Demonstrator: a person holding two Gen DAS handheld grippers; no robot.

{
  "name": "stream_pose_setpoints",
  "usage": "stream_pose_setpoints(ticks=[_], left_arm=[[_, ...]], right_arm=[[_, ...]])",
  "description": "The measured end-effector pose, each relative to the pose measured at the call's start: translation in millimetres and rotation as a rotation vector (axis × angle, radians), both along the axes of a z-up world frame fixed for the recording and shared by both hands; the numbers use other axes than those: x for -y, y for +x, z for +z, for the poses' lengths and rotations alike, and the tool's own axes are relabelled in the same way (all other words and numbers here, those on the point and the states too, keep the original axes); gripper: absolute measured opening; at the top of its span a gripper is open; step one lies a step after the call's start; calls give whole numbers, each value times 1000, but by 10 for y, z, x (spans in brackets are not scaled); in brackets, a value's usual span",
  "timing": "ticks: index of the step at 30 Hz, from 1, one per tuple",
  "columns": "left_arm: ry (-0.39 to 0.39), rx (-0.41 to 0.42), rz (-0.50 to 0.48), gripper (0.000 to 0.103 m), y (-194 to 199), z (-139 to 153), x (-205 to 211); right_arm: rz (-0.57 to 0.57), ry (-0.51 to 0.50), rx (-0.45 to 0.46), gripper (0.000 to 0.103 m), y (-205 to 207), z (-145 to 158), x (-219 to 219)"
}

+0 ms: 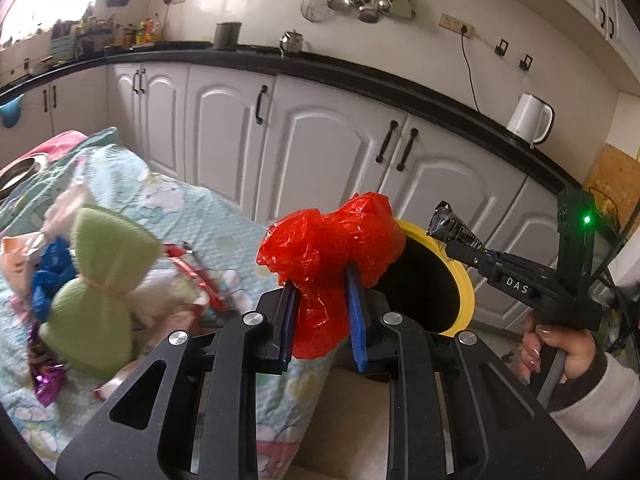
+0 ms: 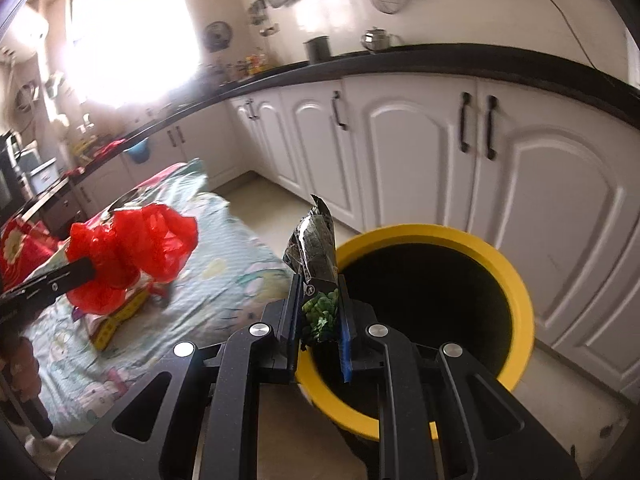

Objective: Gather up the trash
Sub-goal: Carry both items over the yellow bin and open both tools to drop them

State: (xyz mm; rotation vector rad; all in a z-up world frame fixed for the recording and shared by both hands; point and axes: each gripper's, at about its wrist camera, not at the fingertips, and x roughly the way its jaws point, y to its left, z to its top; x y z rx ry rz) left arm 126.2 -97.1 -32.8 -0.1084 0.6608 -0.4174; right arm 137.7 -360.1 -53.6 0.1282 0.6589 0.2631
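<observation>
My left gripper is shut on a crumpled red plastic bag and holds it above the table's edge, close to the yellow-rimmed bin. The red bag also shows at the left of the right wrist view. My right gripper is shut on a dark snack wrapper with a green picture, held at the near-left rim of the bin, whose dark mouth is open. The right gripper and the wrapper also show in the left wrist view, over the bin's far rim.
A table under a light blue patterned cloth holds more trash: a green bow-shaped piece, a blue bag, a red packet, a purple wrapper. White cabinets stand behind the bin. A white kettle is on the counter.
</observation>
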Motion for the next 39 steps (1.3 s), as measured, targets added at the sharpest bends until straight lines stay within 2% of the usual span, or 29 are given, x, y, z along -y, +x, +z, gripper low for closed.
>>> stream_pose_setpoints(ticks=[9, 19, 28, 30, 33, 39], left_arm=[[27, -56, -50, 16, 287, -203, 456], [73, -127, -109, 16, 565, -453, 914], [95, -203, -145, 16, 777, -649, 1164], [97, -212, -154, 16, 799, -681, 1201], [95, -218, -158, 23, 831, -711, 1240], [78, -217, -142, 44, 871, -711, 1232]], right_arm=[[-103, 9, -67, 15, 53, -196, 325], [-148, 23, -136, 18, 99, -403, 528], [-176, 53, -197, 24, 154, -571, 680], [-181, 59, -203, 28, 160, -596, 706], [-194, 65, -204, 35, 156, -615, 741], [-224, 78, -199, 48, 138, -630, 826]])
